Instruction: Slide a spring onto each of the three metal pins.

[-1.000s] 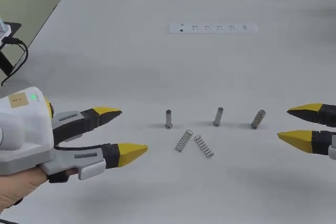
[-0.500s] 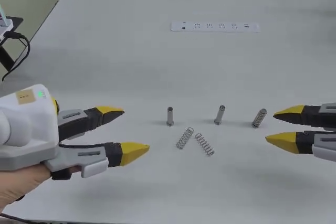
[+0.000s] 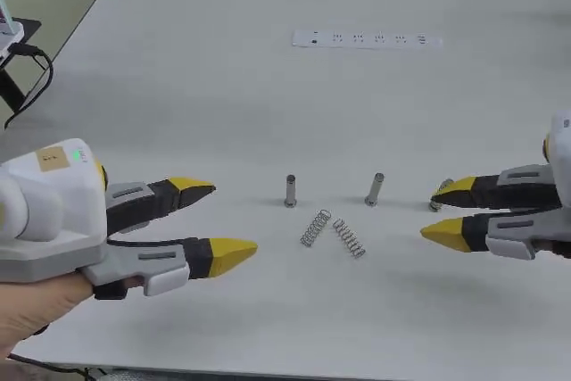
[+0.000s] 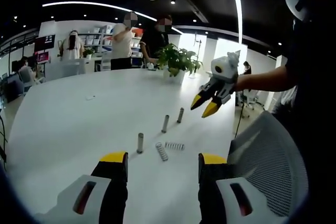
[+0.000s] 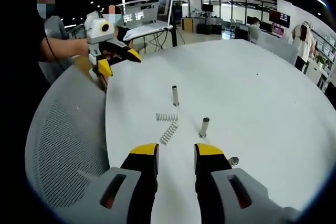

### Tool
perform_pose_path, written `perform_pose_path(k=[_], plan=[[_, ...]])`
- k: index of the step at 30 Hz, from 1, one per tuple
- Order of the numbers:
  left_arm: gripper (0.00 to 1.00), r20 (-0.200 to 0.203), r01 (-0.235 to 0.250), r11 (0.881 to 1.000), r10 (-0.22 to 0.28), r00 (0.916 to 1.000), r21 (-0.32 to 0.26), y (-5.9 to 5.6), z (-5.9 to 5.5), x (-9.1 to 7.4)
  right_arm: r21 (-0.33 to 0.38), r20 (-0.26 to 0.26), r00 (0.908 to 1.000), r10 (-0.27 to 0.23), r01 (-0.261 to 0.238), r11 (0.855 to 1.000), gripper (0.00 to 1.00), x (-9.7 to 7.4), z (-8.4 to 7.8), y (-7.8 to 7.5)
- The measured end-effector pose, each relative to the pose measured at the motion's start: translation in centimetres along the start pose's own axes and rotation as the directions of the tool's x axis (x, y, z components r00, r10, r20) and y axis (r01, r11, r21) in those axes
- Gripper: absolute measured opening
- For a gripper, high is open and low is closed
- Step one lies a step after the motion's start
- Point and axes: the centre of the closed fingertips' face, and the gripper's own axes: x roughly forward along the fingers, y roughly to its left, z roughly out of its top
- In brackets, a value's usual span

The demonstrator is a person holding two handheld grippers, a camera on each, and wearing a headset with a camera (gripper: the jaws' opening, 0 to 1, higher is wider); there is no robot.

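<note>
Left gripper (image 3: 234, 218): jaws wide, empty.
Left pin (image 3: 290, 191): upright on bench (image 3: 268, 104), bare.
Springs (image 3: 315, 227): two, loose, in front of the pins.
Middle pin (image 3: 376, 189): bare.
Right pin (image 4: 180, 115): apparently sprung (one of three done).
Right gripper (image 3: 431, 213): jaws narrowly parted, empty, just beside it.

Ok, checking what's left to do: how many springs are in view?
3. One loose spring and a second loose spring lie on the table before two bare pins; the third spring sits on the third pin, half-hidden behind the right tongs.
</note>
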Motion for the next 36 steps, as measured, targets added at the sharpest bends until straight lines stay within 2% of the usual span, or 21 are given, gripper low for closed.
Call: perform_pose_path(k=[5, 11, 12, 16, 19, 22, 24, 25, 27, 28, 29, 31, 36], plan=[[0.48, -0.001, -0.007, 1.000, 0.007, 1.0000, -0.004, 0.2, -0.1, 0.0, 0.006, -0.020, 0.9998, 0.008, -0.008, 1.000, 0.26, 1.1, 0.5, 0.2], [0.47, -0.008, -0.007, 1.000, 0.007, 0.9999, -0.003, 0.1, -0.3, 0.0, -0.003, -0.086, 0.9963, -0.003, 0.003, 1.000, 0.23, 3.0, 0.0, 0.8], [0.47, -0.009, -0.008, 1.000, 0.008, 0.9999, -0.004, 0.2, -0.3, 0.0, -0.008, -0.082, 0.9967, 0.002, -0.002, 1.000, 0.23, 3.3, 0.1, 1.0], [0.47, -0.015, -0.005, 1.000, 0.005, 0.9999, -0.004, 0.1, -0.5, 0.0, 0.025, -0.095, 0.9955, 0.004, -0.002, 1.000, 0.23, 4.6, 0.3, 1.5], [0.47, -0.015, -0.004, 1.000, 0.004, 0.9999, -0.006, 0.0, -0.6, 0.1, 0.051, -0.131, 0.9913, -0.016, 0.023, 0.998, 0.21, 5.5, -0.1, 1.2], [0.46, -0.017, -0.001, 1.000, 0.001, 0.9999, -0.009, -0.1, -0.6, 0.1, 0.082, -0.135, 0.9908, -0.008, 0.019, 0.996, 0.22, 6.4, 0.0, 1.5], [0.46, -0.016, 0.000, 1.000, 0.000, 0.9999, -0.009, -0.2, -0.6, 0.0, 0.085, -0.146, 0.9892, -0.005, 0.018, 0.996, 0.22, 6.7, -0.2, 1.7], [0.46, -0.017, -0.001, 1.000, 0.001, 0.9999, -0.010, -0.2, -0.6, 0.0, 0.085, -0.173, 0.9848, -0.021, 0.036, 0.996, 0.21, 6.9, -0.6, 1.5], [0.46, -0.013, -0.005, 1.000, 0.004, 0.9999, -0.011, -0.1, -0.5, -0.1, 0.110, -0.186, 0.9819, -0.036, 0.057, 0.992, 0.21, 7.3, -0.9, 1.4], [0.45, -0.013, -0.009, 1.000, 0.008, 0.9999, -0.014, 0.0, -0.5, -0.2, 0.117, -0.175, 0.9842, -0.025, 0.046, 0.992, 0.21, 7.7, -0.9, 1.3], [0.45, -0.012, -0.012, 1.000, 0.011, 0.9999, -0.016, 0.0, -0.5, -0.2, 0.130, -0.185, 0.9824, -0.025, 0.049, 0.990, 0.21, 7.8, -1.1, 1.3], [0.45, -0.018, -0.016, 1.000, 0.016, 0.9997, -0.018, 0.1, -0.7, -0.3, 0.113, -0.191, 0.9813, -0.023, 0.046, 0.992, 0.20, 8.2, -1.2, 1.5], [0.45, -0.014, -0.016, 1.000, 0.016, 0.9998, -0.025, 0.1, -0.9, -0.5, 0.112, -0.237, 0.9708, -0.038, 0.066, 0.992, 0.20, 8.9, -1.8, 1.4]])
